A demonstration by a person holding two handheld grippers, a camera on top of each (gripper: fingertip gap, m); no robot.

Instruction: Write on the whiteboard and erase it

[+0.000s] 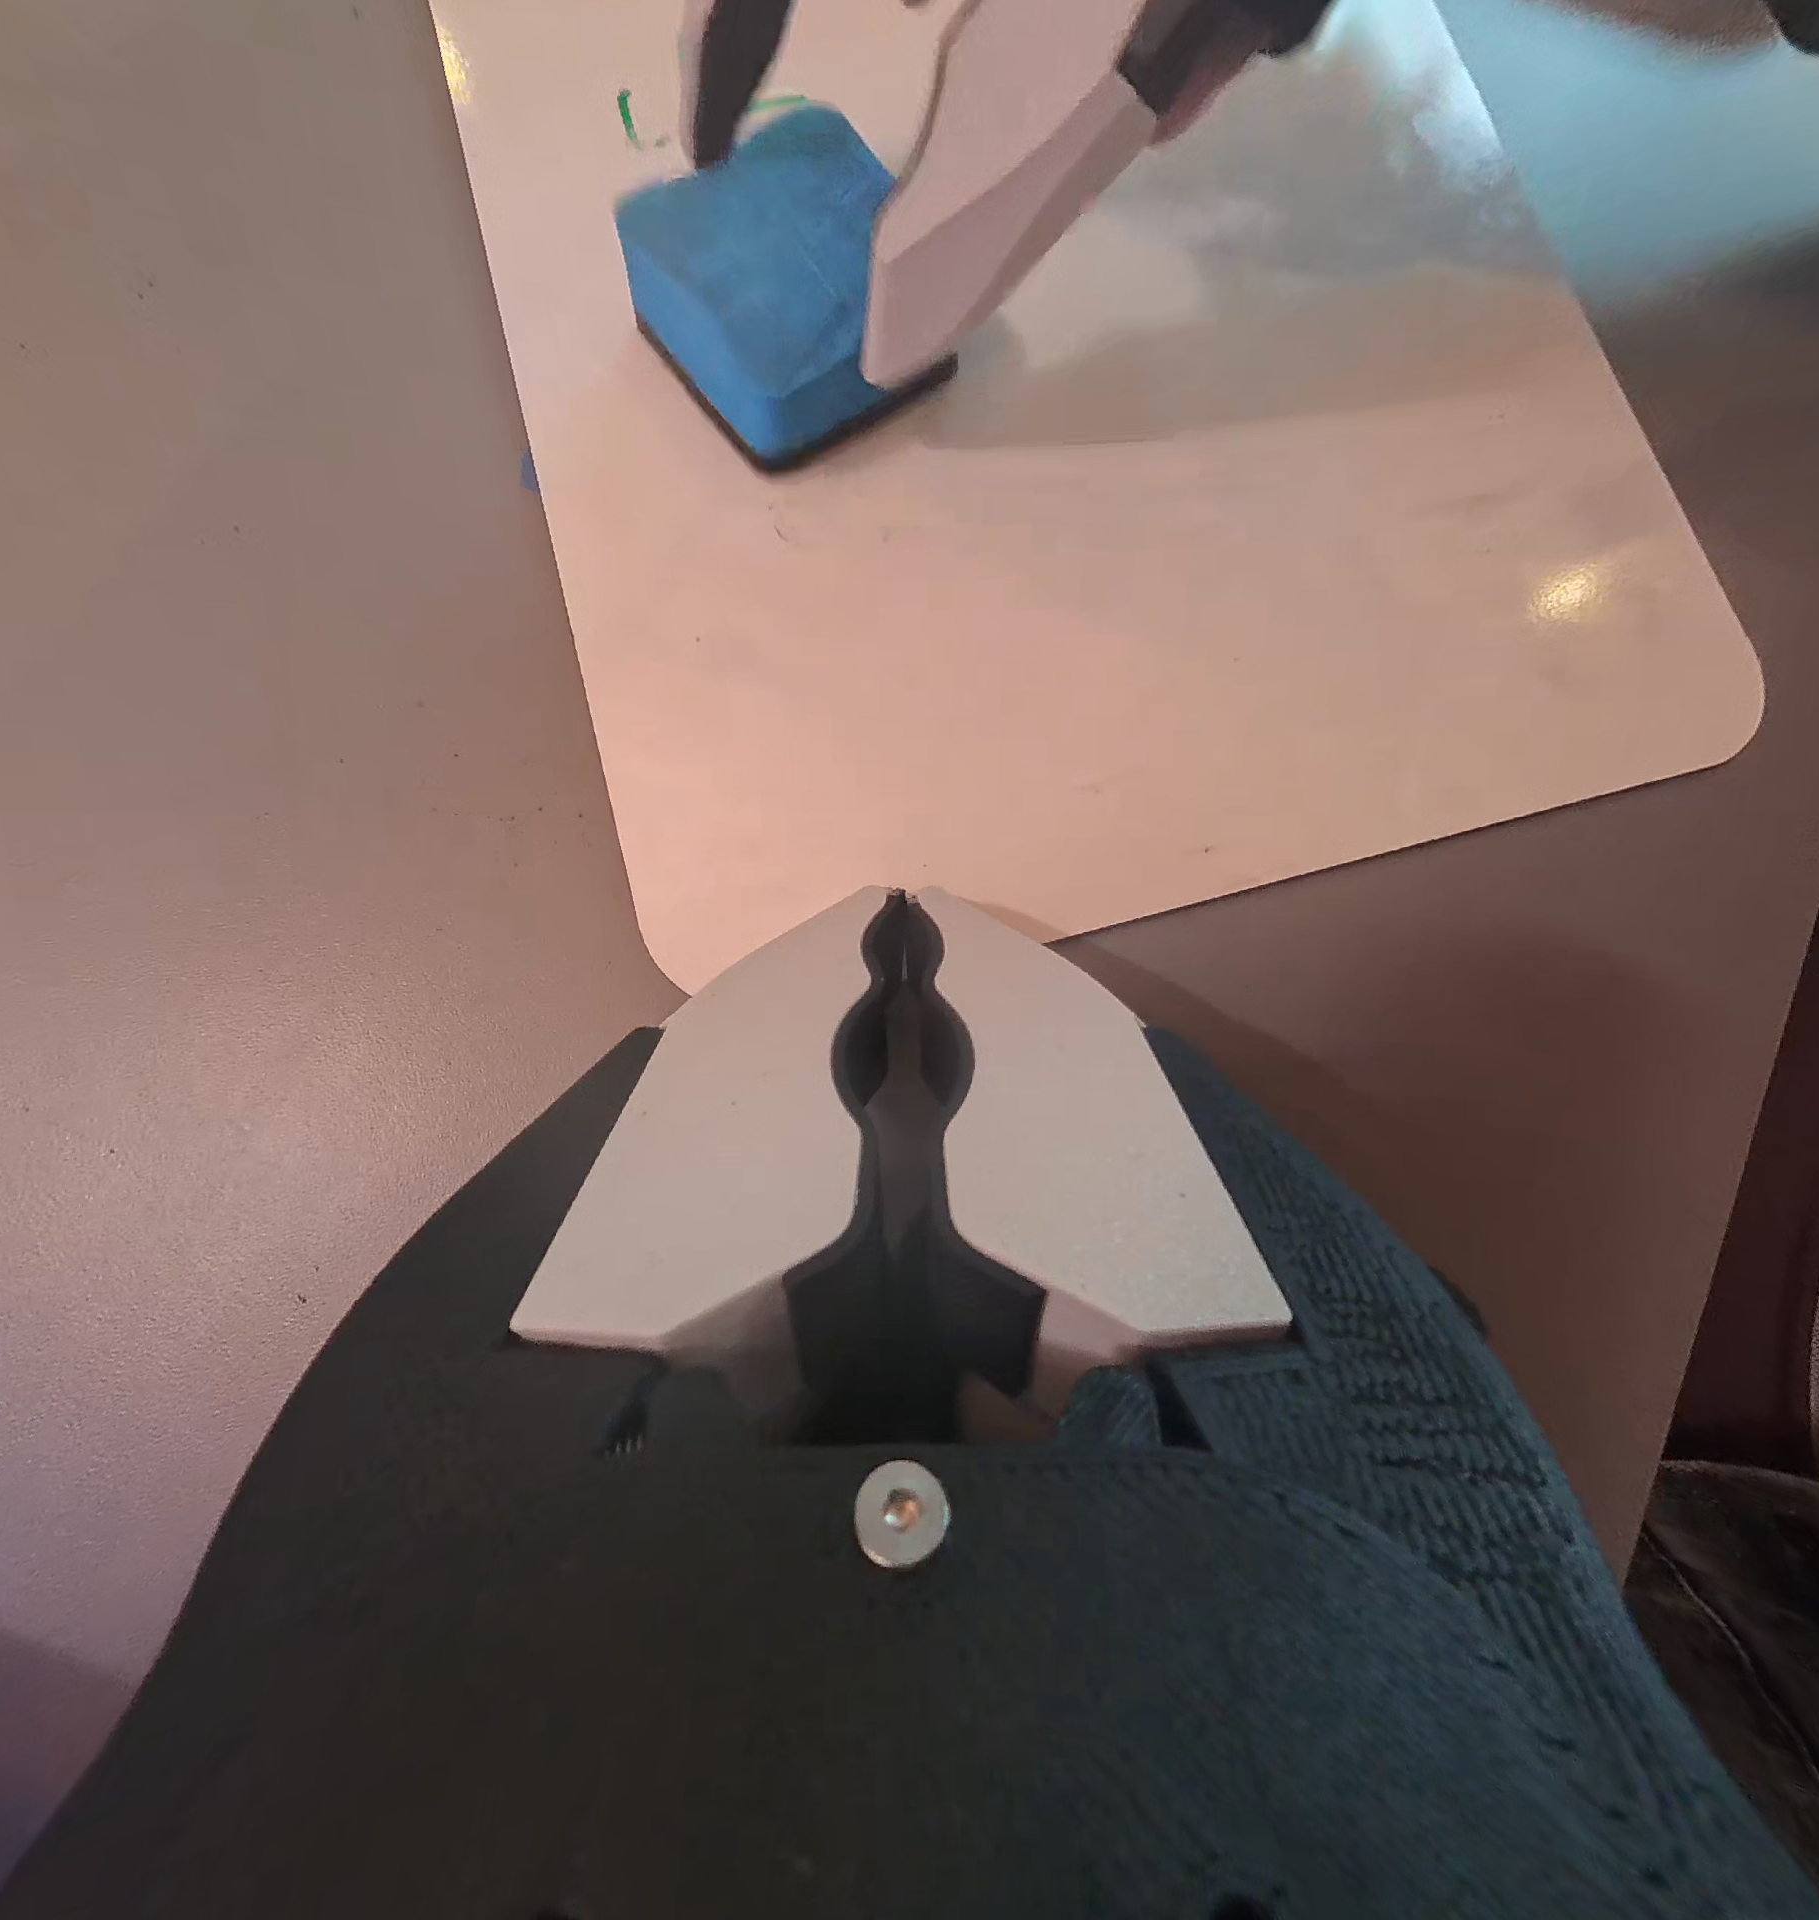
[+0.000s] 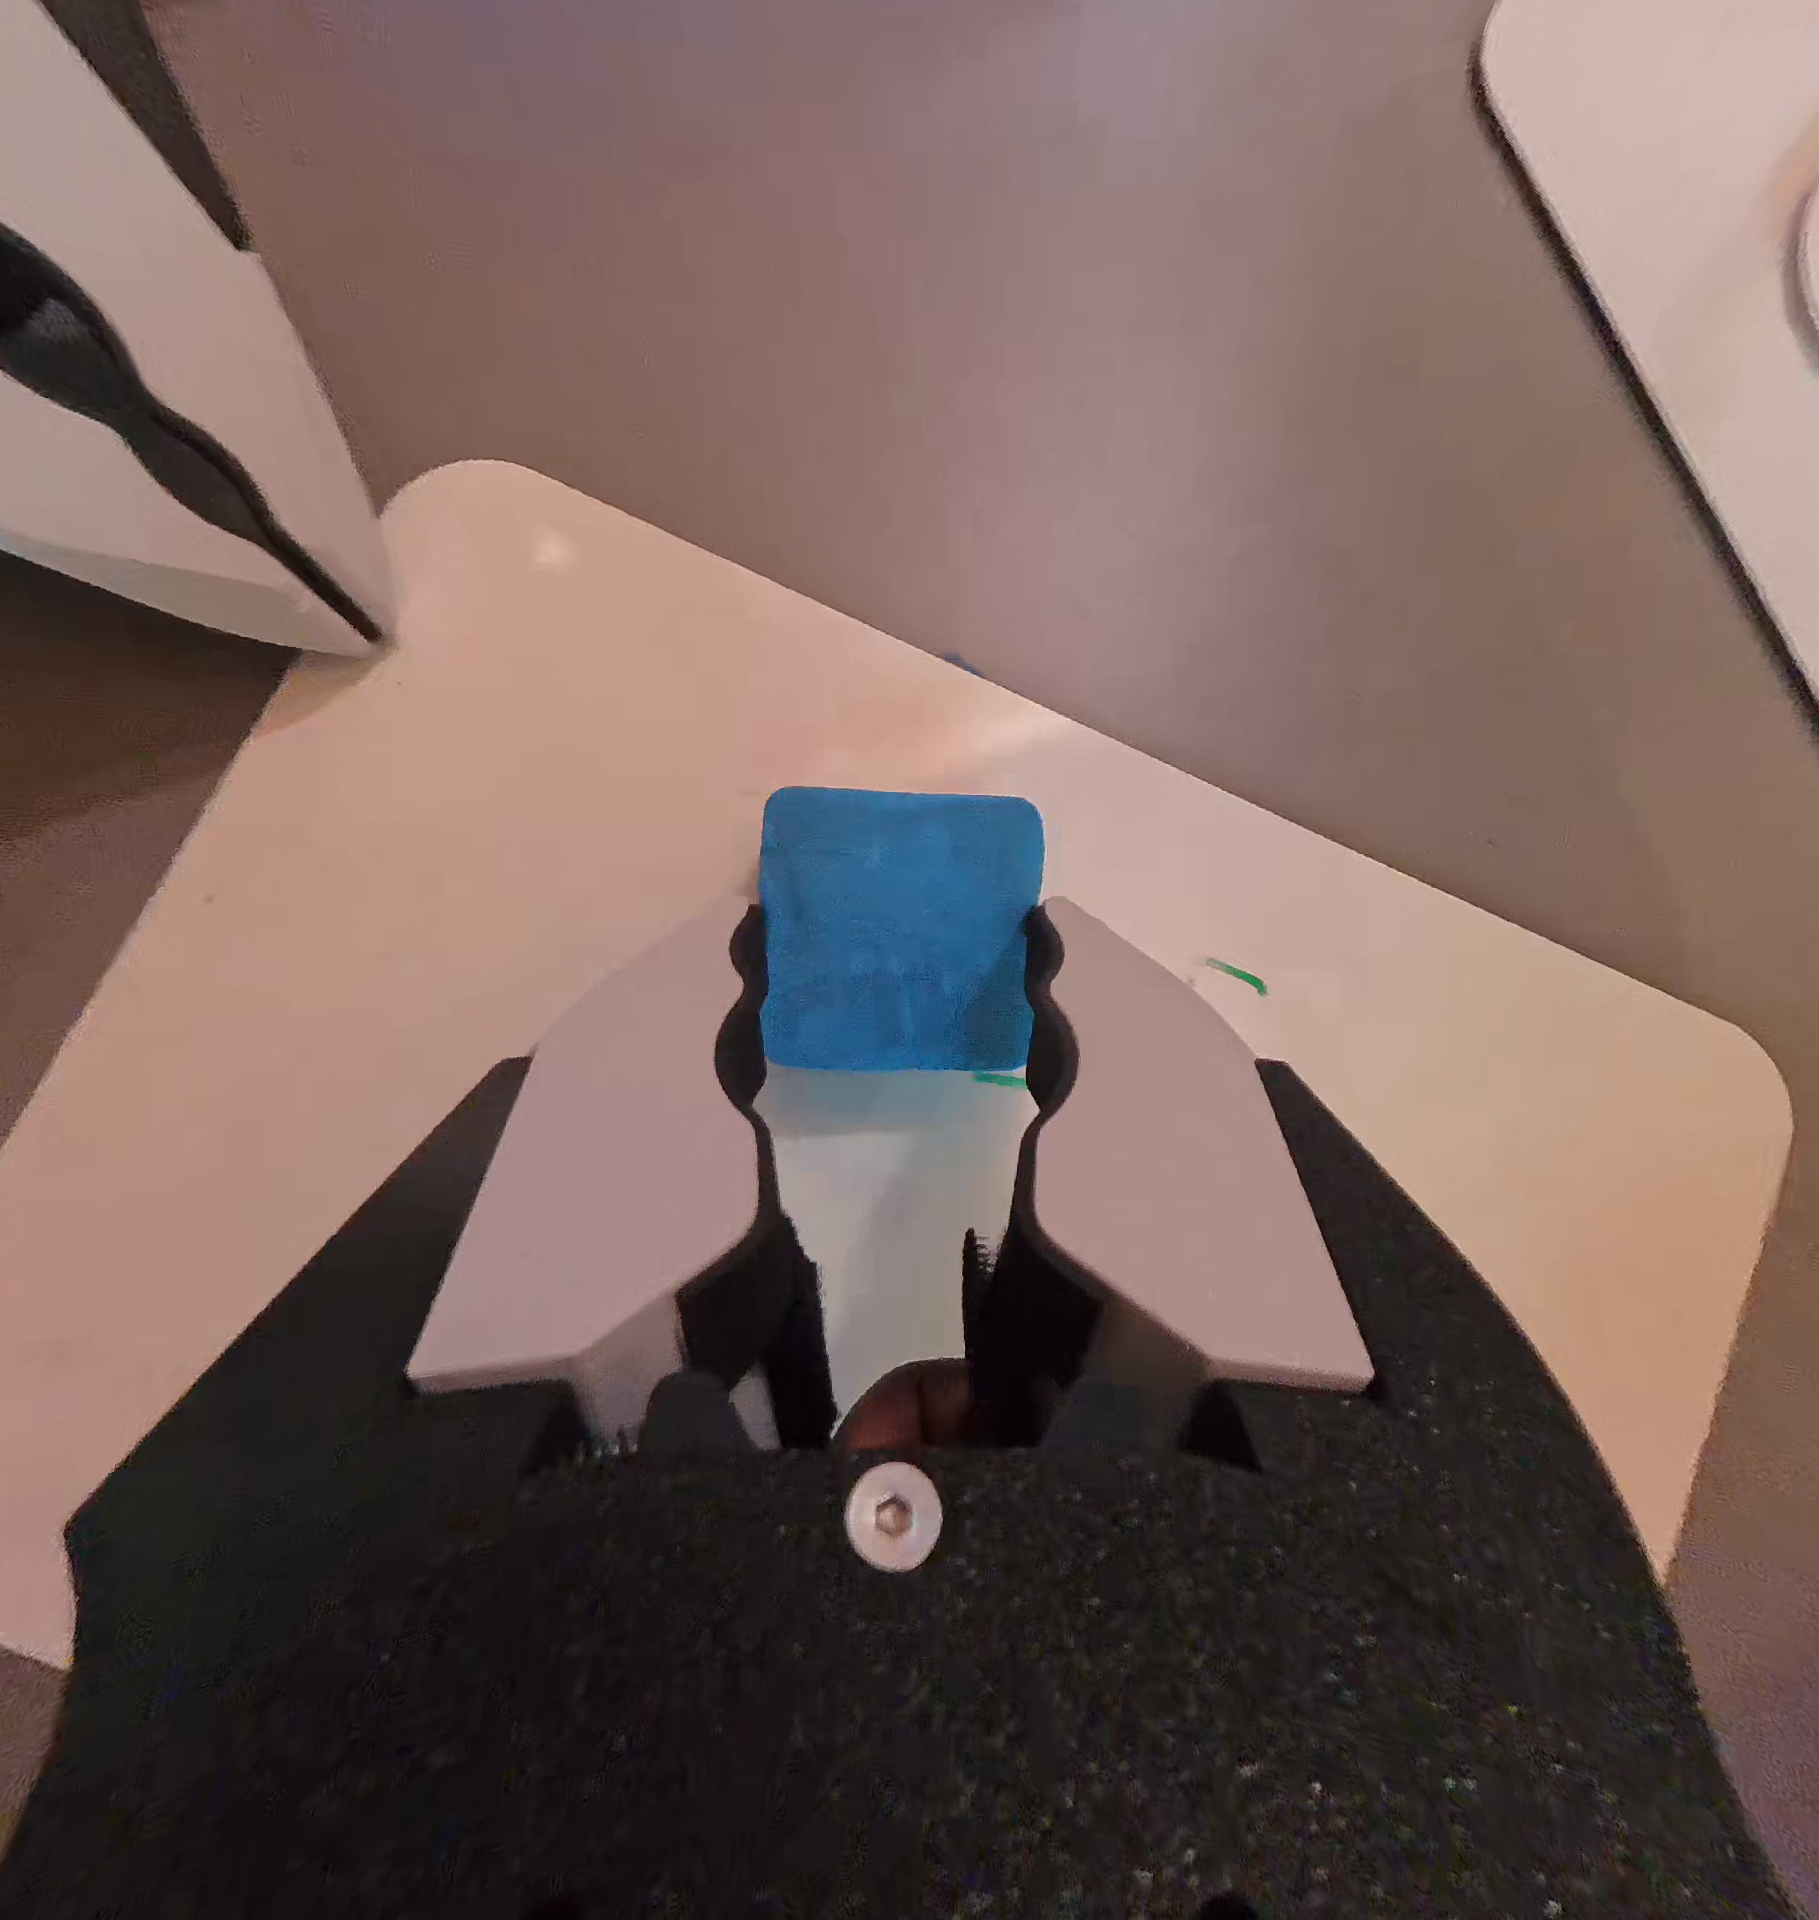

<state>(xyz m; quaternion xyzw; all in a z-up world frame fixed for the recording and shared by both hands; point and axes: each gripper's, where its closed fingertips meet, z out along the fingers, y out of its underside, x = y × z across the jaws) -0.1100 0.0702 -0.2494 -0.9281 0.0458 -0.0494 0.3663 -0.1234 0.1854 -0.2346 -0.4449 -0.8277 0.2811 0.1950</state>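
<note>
Matte grey-brown surface (image 1: 209, 727) carried everything. On it lay a glossy white rectangular whiteboard with rounded corners (image 1: 1144, 644), flat, set at an angle to the surface's edge. A second white rounded-corner board (image 2: 1653, 312) sat well apart at the far right of the right wrist view.

Right gripper (image 2: 894, 977), white fingers on a black body: jaws spread around a blue square foam eraser with a black felt base (image 2: 900, 925), dark pads pressed to its two opposite sides. Eraser sat felt-down on the whiteboard, near one long edge.

Left gripper (image 1: 900, 896): jaws closed tip to tip, bare, poised over the whiteboard's near corner.

Short green marker strokes (image 2: 1235, 975) lay just beside the eraser.
</note>
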